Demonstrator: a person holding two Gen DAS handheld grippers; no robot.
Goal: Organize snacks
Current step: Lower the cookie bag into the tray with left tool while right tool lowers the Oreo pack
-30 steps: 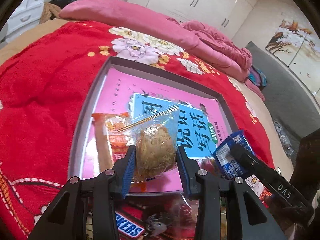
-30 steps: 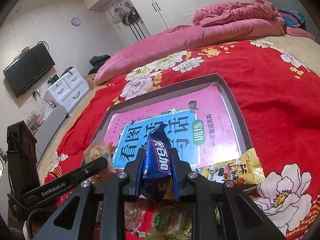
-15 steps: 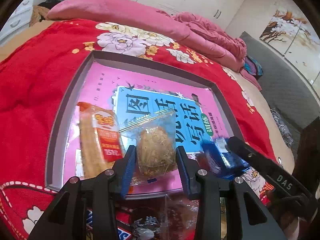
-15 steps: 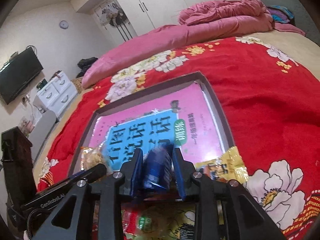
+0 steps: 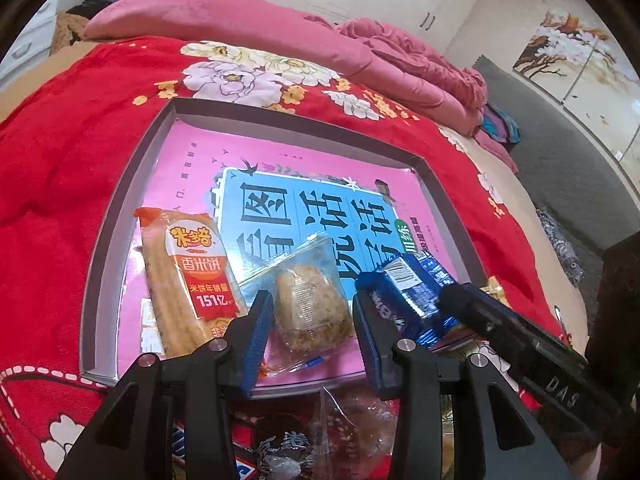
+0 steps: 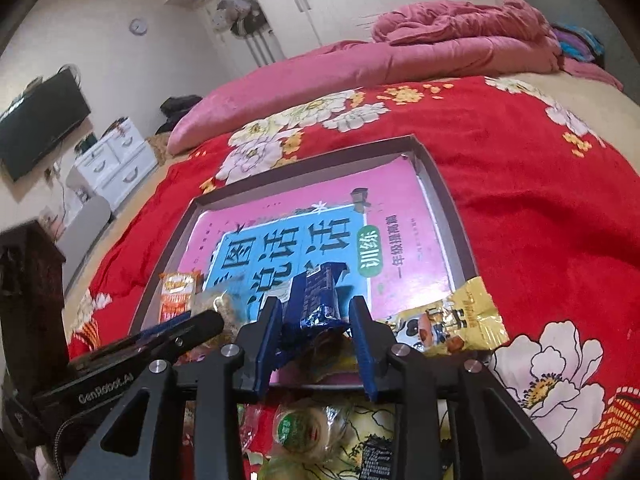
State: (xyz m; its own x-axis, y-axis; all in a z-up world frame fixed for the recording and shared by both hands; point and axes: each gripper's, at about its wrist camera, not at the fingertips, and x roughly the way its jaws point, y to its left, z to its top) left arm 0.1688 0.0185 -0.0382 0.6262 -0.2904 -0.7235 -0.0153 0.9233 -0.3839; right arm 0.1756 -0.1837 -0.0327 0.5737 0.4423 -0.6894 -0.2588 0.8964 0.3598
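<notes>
Tray (image 5: pixel 120 204): grey-rimmed, lined with a pink and blue book cover, sitting on the red floral bedspread (image 5: pixel 60 152).

Placed so far: orange rice-cracker pack (image 5: pixel 188 276) lying flat at the near left. Clear pastry bag (image 5: pixel 308 304) rests beside it between the fingers of your left gripper (image 5: pixel 310 328), whose jaws stand wide and look clear of the bag. Blue cookie pack (image 6: pixel 320 300) lies at the near edge between the spread jaws of your right gripper (image 6: pixel 316 332); released, by the look of it.

Outstanding: yellow snack bag (image 6: pixel 448 320) straddling the tray's near right corner; green-labelled round snack (image 6: pixel 304 428) and other wrappers lying loose on the bedspread below your grippers. Roughly half remains.
</notes>
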